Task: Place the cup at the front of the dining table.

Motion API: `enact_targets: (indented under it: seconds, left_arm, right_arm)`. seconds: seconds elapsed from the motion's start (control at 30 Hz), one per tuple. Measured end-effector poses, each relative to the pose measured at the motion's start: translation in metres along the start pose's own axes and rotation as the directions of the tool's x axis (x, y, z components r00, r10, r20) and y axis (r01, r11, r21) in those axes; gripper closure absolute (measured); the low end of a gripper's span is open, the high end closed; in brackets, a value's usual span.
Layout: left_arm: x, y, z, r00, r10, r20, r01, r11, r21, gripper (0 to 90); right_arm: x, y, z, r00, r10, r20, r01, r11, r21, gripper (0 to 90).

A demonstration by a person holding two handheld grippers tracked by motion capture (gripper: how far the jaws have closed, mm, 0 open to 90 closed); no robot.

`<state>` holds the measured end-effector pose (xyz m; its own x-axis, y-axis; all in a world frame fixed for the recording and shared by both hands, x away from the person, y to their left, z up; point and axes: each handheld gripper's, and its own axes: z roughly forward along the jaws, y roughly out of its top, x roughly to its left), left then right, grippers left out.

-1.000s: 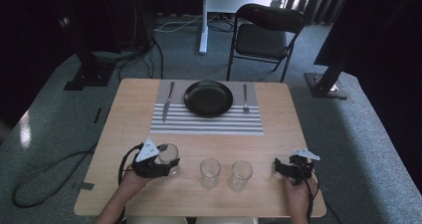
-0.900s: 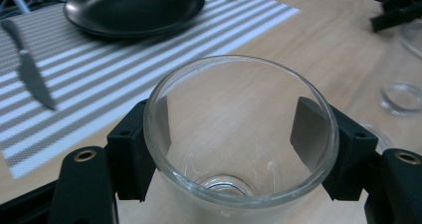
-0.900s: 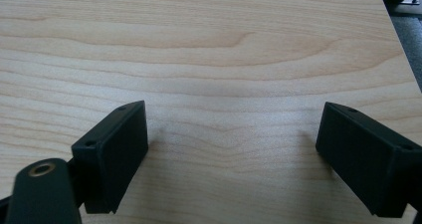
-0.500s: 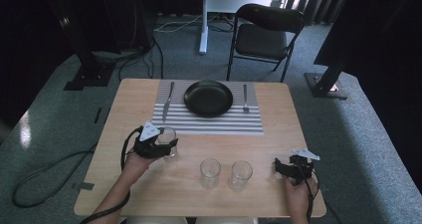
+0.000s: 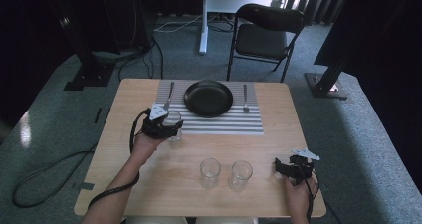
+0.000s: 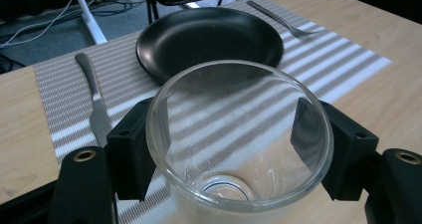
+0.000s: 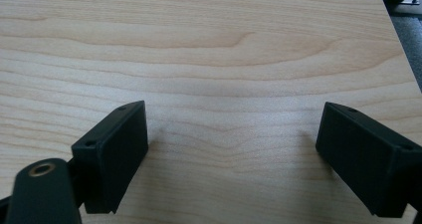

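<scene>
Your left hand-held gripper (image 5: 166, 127) is clamped on the clear round drinking glass (image 6: 239, 139), its two black pads pressing the wall on opposite sides just below the rim. The glass sits upright at the near left corner of the grey-and-white striped placemat (image 5: 209, 120), close to the silver table knife (image 6: 94, 97) and the round black plate (image 6: 209, 40); from the high view you cannot tell whether its base rests on the mat or hangs just above it.

Your right hand-held gripper (image 7: 231, 154) lies on the pale wooden tabletop (image 5: 278, 109) with its jaws wide apart and nothing between them.

The grip is your main risk: smooth glass held high can slip or pivot if you tilt your wrist. Lower it unevenly and the base may catch the mat's edge and tip the glass. Drift further left and you could knock the knife askew. Two more clear glasses (image 5: 210, 172) stand well apart, near the tabletop's front edge.
</scene>
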<state>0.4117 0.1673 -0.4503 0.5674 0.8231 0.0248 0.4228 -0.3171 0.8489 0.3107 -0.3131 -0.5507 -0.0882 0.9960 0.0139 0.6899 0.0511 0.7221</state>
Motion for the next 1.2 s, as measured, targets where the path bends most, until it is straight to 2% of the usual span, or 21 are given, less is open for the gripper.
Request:
enact_targets:
  seconds: [0.1,0.3,0.37,0.57,0.63,0.73,0.87,0.97,1.03,1.1,1.17,1.2]
  left_arm:
    - [0.006,0.006,0.007,0.9997,-0.022,-0.009,0.021,0.9998,-0.004,29.6]
    - [0.015,0.015,0.026,0.9985,-0.024,-0.05,0.025,0.9996,0.011,29.6]
    - [0.018,0.018,0.032,0.9979,-0.041,-0.051,0.042,0.9991,0.01,29.6]
    - [0.023,0.026,0.05,0.9961,-0.024,-0.085,0.027,0.9987,0.044,29.5]
    - [0.025,0.027,0.056,0.9957,-0.037,-0.086,0.041,0.998,0.049,29.5]
    - [0.026,0.028,0.064,0.9923,-0.034,-0.119,0.041,0.9973,0.061,29.5]
    - [0.033,0.026,0.074,0.9916,-0.06,-0.115,0.067,0.9958,0.062,29.5]
    - [0.035,0.026,0.08,0.9907,-0.059,-0.123,0.068,0.995,0.073,29.5]
    - [0.035,0.021,0.084,0.9914,-0.038,-0.125,0.048,0.9961,0.075,29.5]
    - [0.039,0.017,0.083,0.9899,-0.073,-0.121,0.08,0.9955,0.051,29.5]
    - [0.04,0.016,0.083,0.9918,-0.067,-0.108,0.073,0.9962,0.048,29.4]
    - [0.04,0.016,0.082,0.9947,-0.041,-0.095,0.045,0.998,0.045,29.4]
  right_arm:
    - [0.0,0.0,0.0,1.0,0.0,0.0,0.0,1.0,0.0,12.4]
    - [0.0,0.0,0.0,1.0,0.0,0.0,0.0,1.0,0.0,12.4]
    - [0.0,0.0,0.0,1.0,0.0,0.0,0.0,1.0,0.0,12.4]
    - [0.0,0.0,0.0,1.0,0.0,0.0,0.0,1.0,0.0,12.4]
    - [0.0,0.0,0.0,1.0,-0.001,0.0,0.001,1.0,0.0,12.4]
    - [0.0,0.0,0.0,1.0,0.0,0.0,0.0,1.0,0.0,12.4]
    - [0.0,0.0,0.0,1.0,0.0,0.0,0.0,1.0,-0.001,12.4]
    - [0.0,0.0,0.0,1.0,-0.001,0.0,0.001,1.0,-0.001,12.4]
    - [0.0,0.0,0.0,1.0,-0.001,0.0,0.001,1.0,-0.001,12.4]
    - [0.0,0.0,0.0,1.0,0.0,0.001,0.0,1.0,-0.001,12.4]
    - [0.0,0.0,0.0,1.0,0.002,0.001,-0.002,1.0,0.0,12.4]
    - [0.0,0.0,0.0,1.0,0.001,0.001,-0.001,1.0,0.0,12.4]
